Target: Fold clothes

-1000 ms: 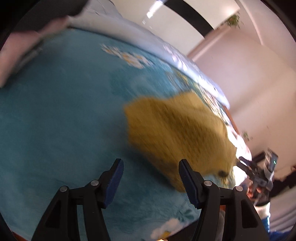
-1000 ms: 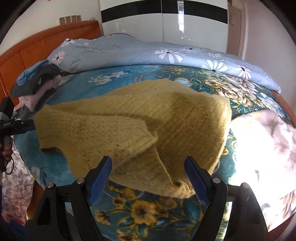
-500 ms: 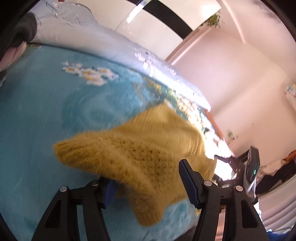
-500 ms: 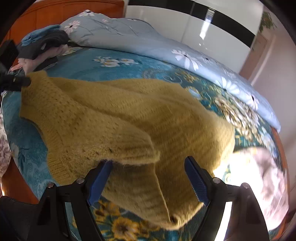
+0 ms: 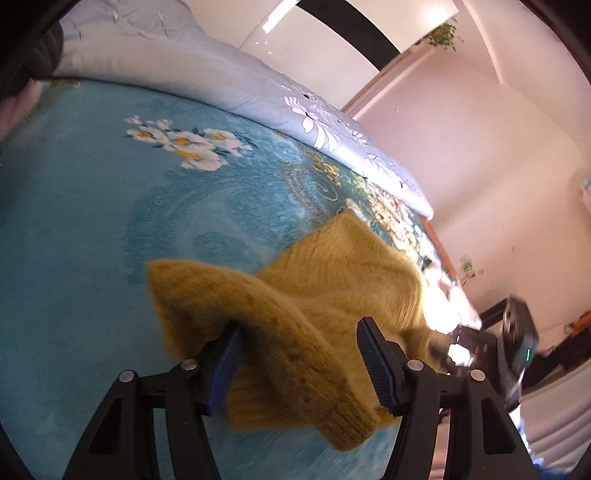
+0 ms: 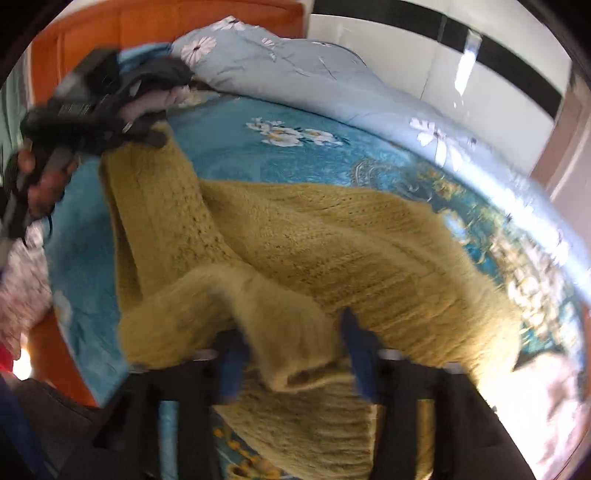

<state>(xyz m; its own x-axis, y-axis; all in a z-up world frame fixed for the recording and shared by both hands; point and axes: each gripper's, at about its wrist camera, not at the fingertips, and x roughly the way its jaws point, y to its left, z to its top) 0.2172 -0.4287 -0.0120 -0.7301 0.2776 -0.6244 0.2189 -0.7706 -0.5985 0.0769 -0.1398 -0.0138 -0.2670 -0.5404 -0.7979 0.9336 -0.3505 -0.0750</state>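
A mustard-yellow knit sweater (image 5: 351, 280) (image 6: 332, 229) lies rumpled on the blue flowered bedspread (image 5: 92, 221) (image 6: 229, 147). My left gripper (image 5: 304, 354) is open. A ribbed edge of the sweater is draped over its left finger and hangs between the jaws, and neither pad presses on it. The right wrist view shows that left gripper (image 6: 147, 138) at the upper left, in a person's hand (image 6: 44, 181), with the sweater's corner raised to it. My right gripper (image 6: 293, 350) is blurred and its jaws are closing. A thick fold of the sweater fills the gap and touches both pads.
A pale blue flowered quilt (image 5: 221, 74) (image 6: 295, 66) runs along the far side of the bed. A pile of dark and pink clothes (image 6: 162, 85) sits by the orange wooden headboard (image 6: 147, 22). A pink garment (image 6: 554, 387) lies in glare at the right. A white wardrobe (image 6: 406, 48) stands behind.
The left gripper came in to the sweater, and its edge now hangs over the left finger, lifted off the bed. The right jaws narrowed around a fold and the right view rolled.
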